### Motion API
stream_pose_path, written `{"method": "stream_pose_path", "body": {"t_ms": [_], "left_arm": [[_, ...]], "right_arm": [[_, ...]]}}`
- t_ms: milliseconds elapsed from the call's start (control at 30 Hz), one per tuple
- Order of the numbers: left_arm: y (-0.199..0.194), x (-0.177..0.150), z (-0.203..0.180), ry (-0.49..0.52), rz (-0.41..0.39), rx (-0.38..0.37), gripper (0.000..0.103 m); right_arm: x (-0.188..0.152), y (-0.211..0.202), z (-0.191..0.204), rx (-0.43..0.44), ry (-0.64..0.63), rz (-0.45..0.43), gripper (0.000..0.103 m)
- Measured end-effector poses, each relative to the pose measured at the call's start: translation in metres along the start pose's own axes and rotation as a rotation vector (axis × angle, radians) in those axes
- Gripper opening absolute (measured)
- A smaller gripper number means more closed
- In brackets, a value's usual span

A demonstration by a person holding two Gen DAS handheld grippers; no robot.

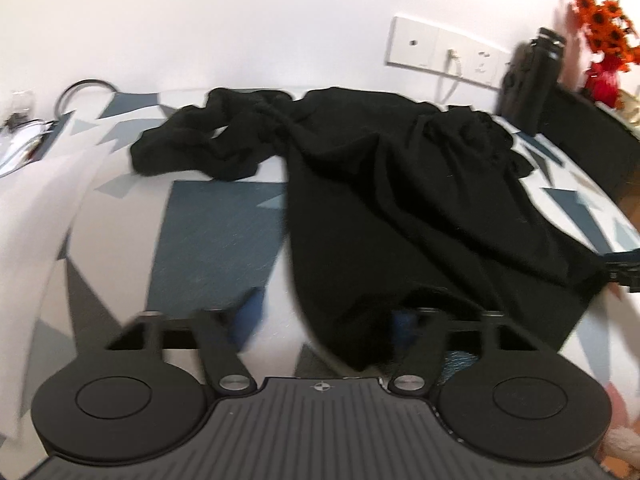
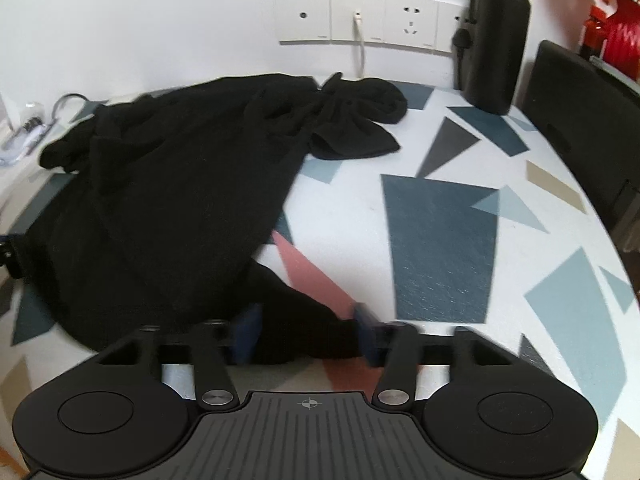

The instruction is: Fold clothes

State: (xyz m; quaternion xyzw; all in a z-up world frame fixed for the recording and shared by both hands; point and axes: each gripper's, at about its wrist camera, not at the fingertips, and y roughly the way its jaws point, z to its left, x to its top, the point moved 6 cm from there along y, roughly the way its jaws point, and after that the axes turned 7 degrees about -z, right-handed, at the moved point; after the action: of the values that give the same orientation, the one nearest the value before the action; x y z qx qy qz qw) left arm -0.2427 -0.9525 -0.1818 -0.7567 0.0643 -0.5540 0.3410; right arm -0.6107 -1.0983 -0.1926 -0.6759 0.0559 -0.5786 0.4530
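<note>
Crumpled black knit garment (image 1: 400, 200) is lying on the patterned bench (image 2: 440, 240), ahead of both. Left hand-held gripper (image 1: 326, 320) and right hand-held gripper (image 2: 306, 330) are spread, straddling hem corners, likely preparing to pinch and straighten.

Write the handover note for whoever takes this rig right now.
Left tool: open, the black garment hem lies between its fingers, not clamped.
Right tool: open, astride the other hem corner.
Garment lies spread, lengthwise on the patterned table, both sleeves bunched at the far end near the wall; black bottle stands at the far right.
Done: nothing folded.
Left: grip the hem, straighten sleeves, fold.
</note>
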Motion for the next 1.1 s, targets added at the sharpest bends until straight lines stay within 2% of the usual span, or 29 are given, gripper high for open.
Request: {"method": "stream_pose_path", "body": {"t_ms": [33,100,167,267,400,567,700,800,867,933,1000,1100], "left_arm": [[-0.001,0.002,0.002,-0.029,0.008,-0.015,0.019],[-0.004,0.005,0.007,-0.099,0.018,-0.032,0.017],[-0.016,0.011,0.014,-0.137,-0.004,-0.026,0.016],[-0.041,0.019,0.022,-0.165,-0.036,-0.016,0.015],[-0.072,0.018,0.032,-0.201,-0.051,0.002,0.016],[-0.077,-0.016,0.035,-0.168,0.03,0.075,0.016],[-0.077,-0.033,0.038,-0.167,0.062,0.11,0.018],[-0.079,-0.037,0.037,-0.133,0.06,0.13,0.024],[-0.081,-0.038,0.038,-0.113,0.062,0.14,0.033],[-0.086,-0.041,0.04,-0.09,0.062,0.158,0.052],[-0.092,-0.042,0.041,-0.072,0.06,0.163,0.058],[-0.102,-0.045,0.041,-0.053,0.059,0.148,0.059]], "right_arm": [[0.001,-0.002,0.001,0.011,0.004,0.006,0.02],[0.004,-0.006,0.003,0.034,0.015,0.016,0.018],[0.006,-0.017,0.0,0.082,0.084,0.02,0.017],[0.003,-0.04,-0.011,0.176,0.259,0.047,0.016],[-0.02,-0.059,-0.022,0.212,0.377,0.122,0.016],[-0.036,-0.063,-0.017,0.118,0.279,0.122,0.027],[-0.034,-0.062,-0.006,0.136,0.245,0.105,0.035],[-0.034,-0.058,0.004,0.142,0.201,0.108,0.045],[-0.035,-0.053,0.011,0.137,0.167,0.12,0.045],[-0.039,-0.051,0.017,0.121,0.127,0.132,0.045],[-0.041,-0.051,0.021,0.112,0.089,0.125,0.043],[-0.042,-0.051,0.023,0.107,0.07,0.121,0.042]]}}
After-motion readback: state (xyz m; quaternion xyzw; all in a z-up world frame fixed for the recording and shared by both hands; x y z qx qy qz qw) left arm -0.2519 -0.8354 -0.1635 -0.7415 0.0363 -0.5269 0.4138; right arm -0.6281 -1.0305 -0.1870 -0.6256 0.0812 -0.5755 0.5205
